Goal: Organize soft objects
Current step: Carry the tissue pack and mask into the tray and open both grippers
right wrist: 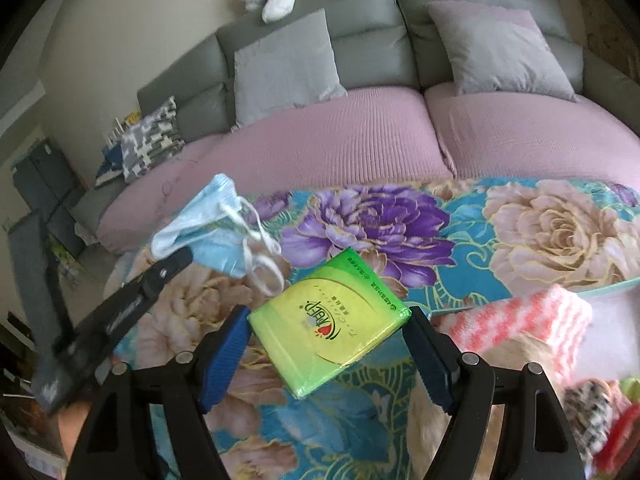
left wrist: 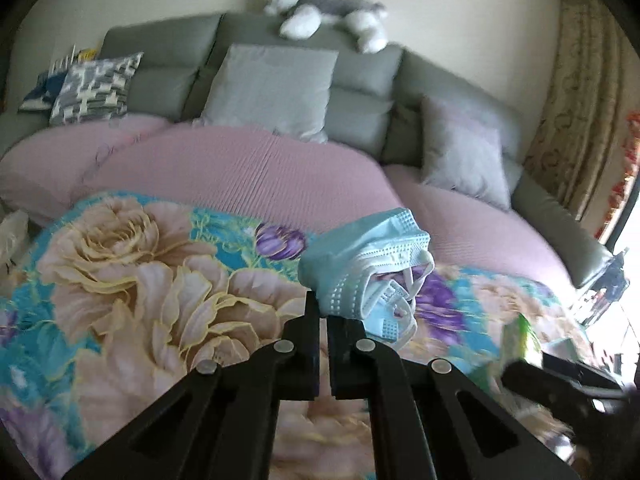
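At the centre of each frame, above the floral blanket (right wrist: 520,216), my left claw (left wrist: 322,312) is pinching the blue face masks (left wrist: 368,264) while my right claw (right wrist: 326,324) is clasping the green tissue pack (right wrist: 328,320).

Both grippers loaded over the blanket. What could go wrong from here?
1. The left gripper pinches only an edge of the face mask; its loose loops could snag or slip out.
2. The right gripper grips the glossy tissue pack by its corners; it could twist free.
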